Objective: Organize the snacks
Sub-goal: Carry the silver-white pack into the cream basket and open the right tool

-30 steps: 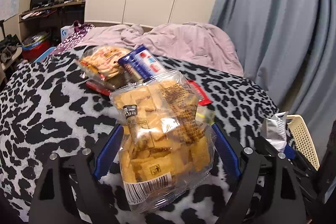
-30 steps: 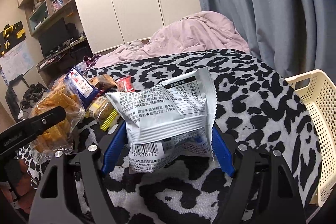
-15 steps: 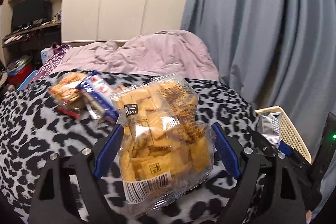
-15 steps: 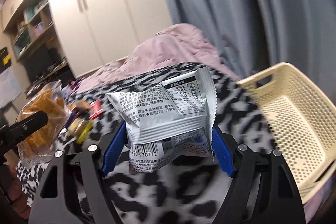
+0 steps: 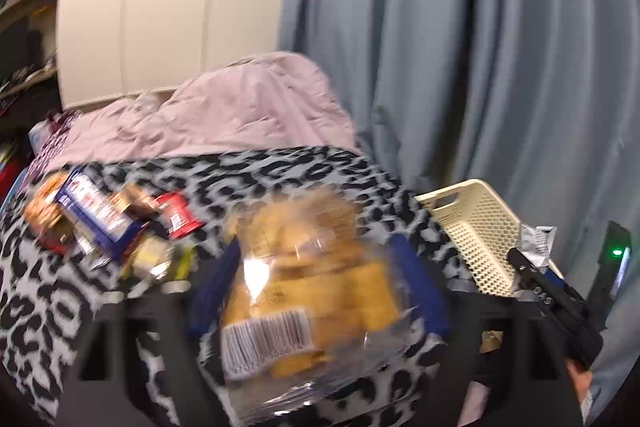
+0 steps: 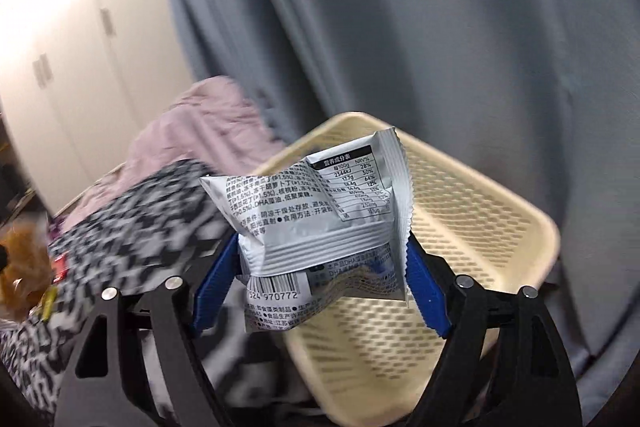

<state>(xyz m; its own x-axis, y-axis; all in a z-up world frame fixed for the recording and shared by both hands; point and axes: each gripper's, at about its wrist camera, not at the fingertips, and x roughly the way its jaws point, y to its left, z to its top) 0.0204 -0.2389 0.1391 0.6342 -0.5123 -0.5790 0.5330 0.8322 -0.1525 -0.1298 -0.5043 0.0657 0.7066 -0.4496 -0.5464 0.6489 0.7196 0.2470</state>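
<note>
Right hand-held gripper point(image 6: 322, 269) clamps silver packet point(image 6: 316, 211) over cream basket point(image 6: 480, 211); left hand-held gripper point(image 5: 316, 291) clamps cracker bag point(image 5: 308, 287)

Clear cracker bag point(image 5: 316, 291) and silver packet point(image 6: 320, 223), each pinched aloft; cream basket point(image 6: 500, 227) beneath the packet.

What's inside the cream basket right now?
The basket shows only bare mesh floor where visible. The silver packet in the right gripper covers its near-left part.
</note>
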